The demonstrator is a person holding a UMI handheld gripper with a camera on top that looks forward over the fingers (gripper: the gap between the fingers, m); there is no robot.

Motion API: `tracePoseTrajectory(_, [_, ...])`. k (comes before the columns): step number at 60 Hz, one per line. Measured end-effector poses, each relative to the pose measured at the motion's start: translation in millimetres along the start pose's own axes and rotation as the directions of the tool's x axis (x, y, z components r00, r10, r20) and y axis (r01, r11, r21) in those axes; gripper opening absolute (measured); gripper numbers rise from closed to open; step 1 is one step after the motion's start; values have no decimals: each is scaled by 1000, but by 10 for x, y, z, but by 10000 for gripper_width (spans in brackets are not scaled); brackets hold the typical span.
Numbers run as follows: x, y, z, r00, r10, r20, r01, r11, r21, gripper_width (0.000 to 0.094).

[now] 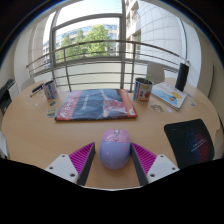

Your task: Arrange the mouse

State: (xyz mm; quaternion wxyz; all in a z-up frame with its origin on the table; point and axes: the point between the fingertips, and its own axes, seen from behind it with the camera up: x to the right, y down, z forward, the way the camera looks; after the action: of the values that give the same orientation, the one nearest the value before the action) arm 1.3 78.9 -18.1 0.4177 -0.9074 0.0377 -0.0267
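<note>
While no writing is legible, the tool [114, 163] grips the lavender mouse [114, 148] on the table [40, 135].

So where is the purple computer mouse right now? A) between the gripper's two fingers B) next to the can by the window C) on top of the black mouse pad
A: the rounded purple computer mouse sits on the round wooden table between the gripper's two pink-padded fingers, away from the black mouse pad.
</note>
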Motion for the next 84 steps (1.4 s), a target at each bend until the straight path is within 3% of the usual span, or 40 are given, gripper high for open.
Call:
tracePoseTrajectory(4, [-25, -43, 57, 1000, -7, 4, 7, 1000, 0, 575])
tracePoseTrajectory(22, [-153, -122, -148, 993, -104, 49, 103, 994, 23, 434])
tracePoseTrajectory(33, [-274, -1003, -1257, 982, -125, 141, 91, 969, 229, 433])
tracePoseTrajectory(42, [691, -1616, -1861, 990, -77, 122, 28, 932, 362, 431])
tracePoseTrajectory(50, [2003, -1318, -1552, 998, -42, 45, 26, 951, 307, 431])
tracePoseTrajectory(55, [2598, -863, -1111, 999, -43, 5, 41, 982, 183, 430])
tracePoseTrajectory(66, [3164, 140, -493, 998, -46, 41, 46, 999, 1, 441])
tracePoseTrajectory(75, [3226, 275, -407, 997, -49, 65, 50, 999, -8, 592])
tracePoseTrajectory(81, [3278, 172, -621, 998, -43, 42, 42, 999, 22, 854])
tracePoseTrajectory(84, [3297, 95, -795, 998, -48, 39, 47, 998, 33, 842])
